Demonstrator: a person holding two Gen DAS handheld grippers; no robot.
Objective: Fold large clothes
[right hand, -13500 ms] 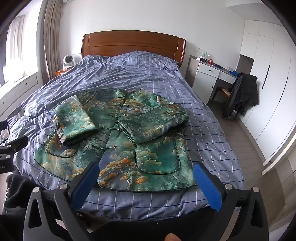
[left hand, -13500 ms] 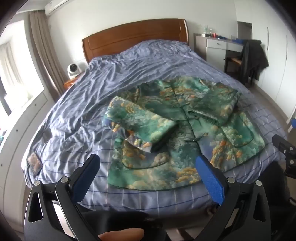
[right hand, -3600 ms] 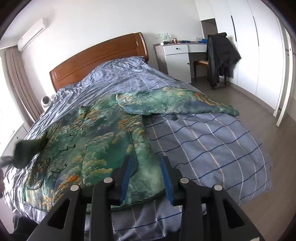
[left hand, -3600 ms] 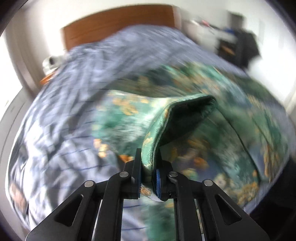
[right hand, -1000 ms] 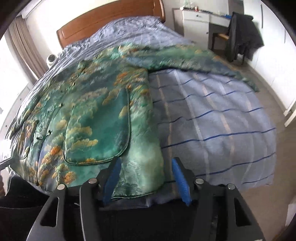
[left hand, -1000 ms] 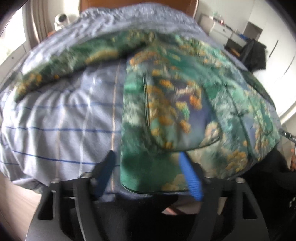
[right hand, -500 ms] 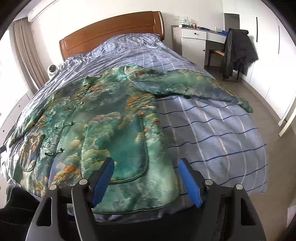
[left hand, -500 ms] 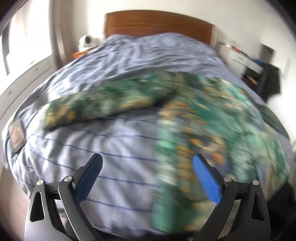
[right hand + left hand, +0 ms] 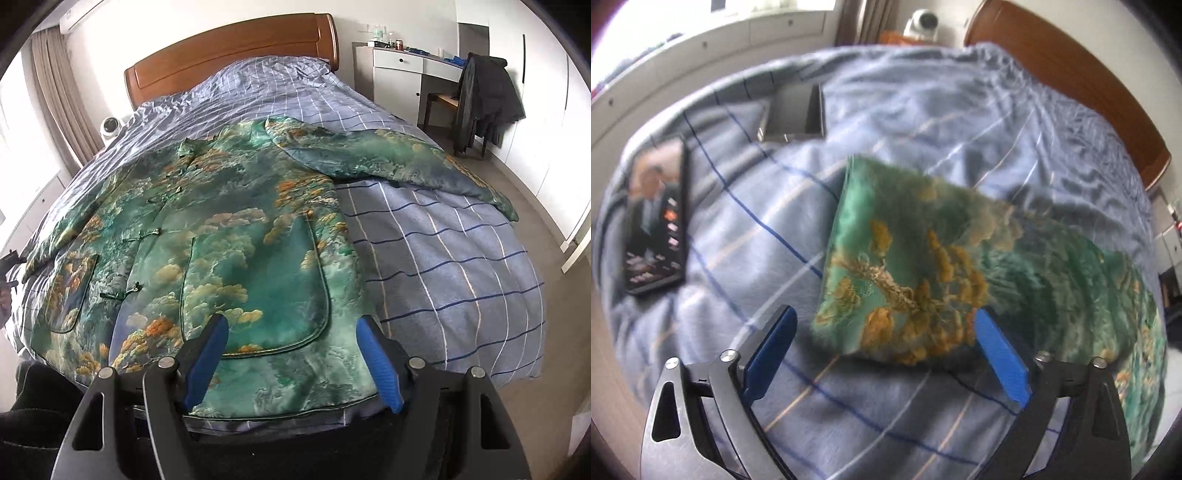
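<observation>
A green brocade jacket [image 9: 236, 229] printed with orange clouds lies face up and spread flat across a blue checked duvet [image 9: 443, 266], hem at the near edge of the bed, collar toward the far wooden headboard [image 9: 229, 55], one sleeve [image 9: 399, 158] stretched out to the right. The right gripper [image 9: 291, 354] hovers over the near hem beside the patch pocket, released and holding nothing. The left gripper [image 9: 886, 350], its jaws just narrowed but still apart and empty, is poised at the cuff of the other sleeve [image 9: 908, 258], near a lit phone [image 9: 655, 218] lying on the bedding. The fabric looks padded, glossy and likely slippery, with some weight, so cuffs, hem corners and shoulder seams seem the surest places to pinch.
</observation>
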